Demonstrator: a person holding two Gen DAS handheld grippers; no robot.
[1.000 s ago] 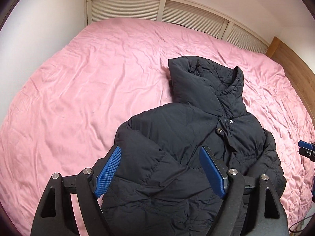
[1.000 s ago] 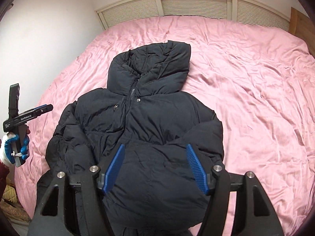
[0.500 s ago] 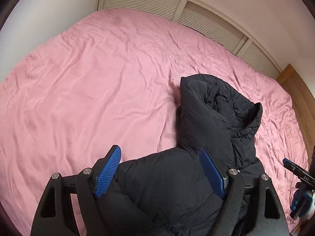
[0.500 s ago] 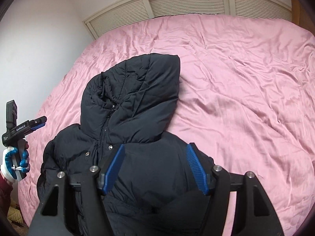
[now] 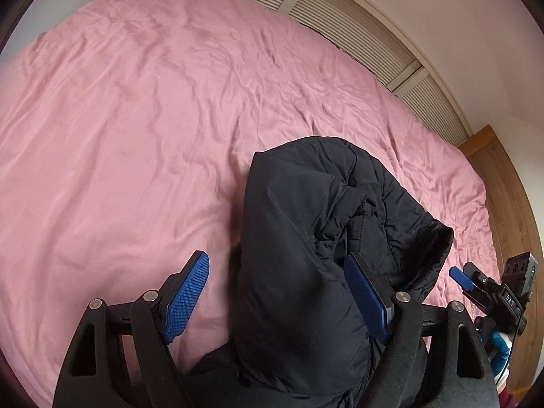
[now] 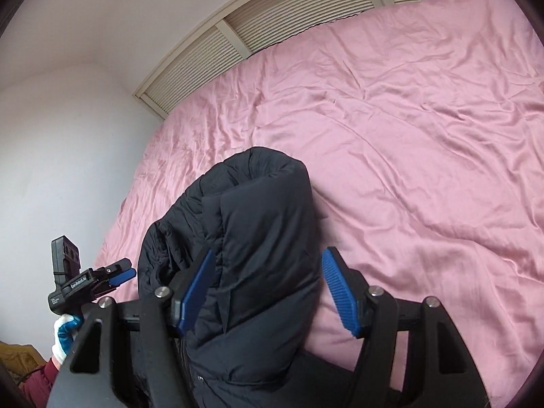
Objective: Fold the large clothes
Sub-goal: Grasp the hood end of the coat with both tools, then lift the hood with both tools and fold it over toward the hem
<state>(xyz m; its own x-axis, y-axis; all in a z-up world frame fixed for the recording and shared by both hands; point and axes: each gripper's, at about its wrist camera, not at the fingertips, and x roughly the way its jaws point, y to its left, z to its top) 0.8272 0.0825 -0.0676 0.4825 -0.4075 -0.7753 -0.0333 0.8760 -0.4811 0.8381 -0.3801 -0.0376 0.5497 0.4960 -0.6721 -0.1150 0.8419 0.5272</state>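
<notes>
- Plainly, the black quilted puffer jacket (image 5: 306, 255) lies bunched on the wrinkled pink satin bedsheet (image 5: 136, 119).
- Left gripper (image 5: 277, 301) hangs released, pads not pressing the hood.
- Right gripper (image 6: 268, 292) likewise unclenched over the hood.

The black quilted puffer jacket (image 5: 299, 272) with a padded hood lies on the rumpled pink bed sheet (image 5: 136, 119) in front of me, its hood end pointing up the bed toward the slatted headboard. The hood is bunched and folded over on itself, its opening gaping to one side, and the puffy fabric is creased and mounded rather than flat.
</notes>
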